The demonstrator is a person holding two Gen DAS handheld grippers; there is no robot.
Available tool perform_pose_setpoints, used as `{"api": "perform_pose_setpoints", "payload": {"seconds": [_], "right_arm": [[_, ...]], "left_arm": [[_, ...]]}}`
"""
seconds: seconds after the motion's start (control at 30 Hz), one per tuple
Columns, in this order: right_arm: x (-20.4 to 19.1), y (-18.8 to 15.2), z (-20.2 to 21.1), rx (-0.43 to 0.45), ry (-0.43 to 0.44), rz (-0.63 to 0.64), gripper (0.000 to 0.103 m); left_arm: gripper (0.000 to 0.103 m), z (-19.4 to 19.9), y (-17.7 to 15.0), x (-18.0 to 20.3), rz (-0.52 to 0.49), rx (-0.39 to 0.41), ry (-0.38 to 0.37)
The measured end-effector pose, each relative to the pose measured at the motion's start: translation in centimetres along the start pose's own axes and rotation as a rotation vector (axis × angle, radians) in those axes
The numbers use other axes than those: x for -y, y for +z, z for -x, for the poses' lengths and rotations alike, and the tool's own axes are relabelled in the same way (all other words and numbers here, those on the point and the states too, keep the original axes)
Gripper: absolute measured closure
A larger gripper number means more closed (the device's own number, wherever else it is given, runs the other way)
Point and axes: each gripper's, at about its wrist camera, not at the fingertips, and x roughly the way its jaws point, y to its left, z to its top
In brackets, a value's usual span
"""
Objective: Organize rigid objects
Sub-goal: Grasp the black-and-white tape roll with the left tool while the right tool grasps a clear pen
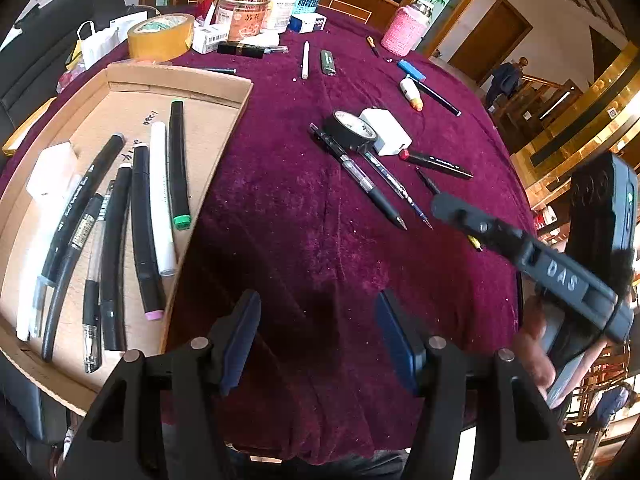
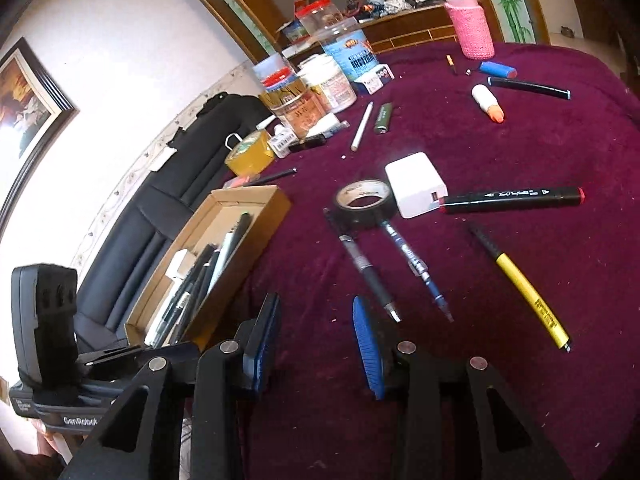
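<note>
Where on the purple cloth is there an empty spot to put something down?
The biggest bare patch of cloth lies between the cardboard tray and the two pens under the black tape roll, right ahead of the left gripper. The far edge by the jars is crowded, and the tray is full of markers.

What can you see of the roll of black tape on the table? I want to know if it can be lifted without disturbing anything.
The roll of black tape is a flat ring of glossy black tape on a pale inner core with faint printing. It lies on its side, hole up, on the maroon tablecloth. Its far edge sits against the white charger block, and the rear ends of two pens, the black-grip pen and the blue pen, seem to run under its near edge. Nothing grips it.
</note>
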Motion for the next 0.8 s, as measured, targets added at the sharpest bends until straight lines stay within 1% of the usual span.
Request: {"api": "perform_pose_setpoints", "payload": {"seconds": [0.07, 0.17, 0.2, 0.27, 0.4, 0.53, 0.67, 0.77, 0.8], "right_arm": [[0.7, 0.9, -0.3, -0.021, -0.016, -0.011, 0.064], [1.4, 2.4, -1.0, -0.051, -0.074, -0.016, 0.064], [1.5, 2.8, -1.1, -0.056, -0.079, -0.011, 0.064], [1.9, 4.0, -2.0, -0.077, -0.093, 0.016, 0.064], [2.8, 5.4, -4.4, -0.102, -0.157, 0.066, 0.064], [3.8, 5.1, -6.6, -0.116, -0.167, 0.076, 0.067], [4.3, 4.6, -7.7, -0.132, -0.209, 0.094, 0.070], [4.4, 4.6, -7.5, -0.134, -0.205, 0.105, 0.070], [4.6, 4.7, -7.4, -0.136, -0.189, 0.092, 0.070]], "left_arm": [[0.044, -0.3, 0.2, 0.1, 0.008, -0.007, 0.000], [0.044, -0.6, 0.7, 0.1, 0.024, -0.013, -0.003], [0.044, -0.7, 0.9, 0.1, 0.028, -0.014, -0.003], [0.044, -0.8, 1.4, 0.2, 0.039, -0.018, -0.001], [0.044, -1.3, 2.4, 0.5, 0.048, -0.018, 0.012], [0.044, -2.8, 3.4, 0.7, 0.071, -0.048, 0.009], [0.044, -4.6, 4.7, 1.2, 0.077, -0.076, -0.001], [0.044, -5.2, 6.6, 1.5, 0.084, -0.067, 0.007], [0.044, -5.4, 7.3, 1.6, 0.088, -0.064, 0.011]]}}
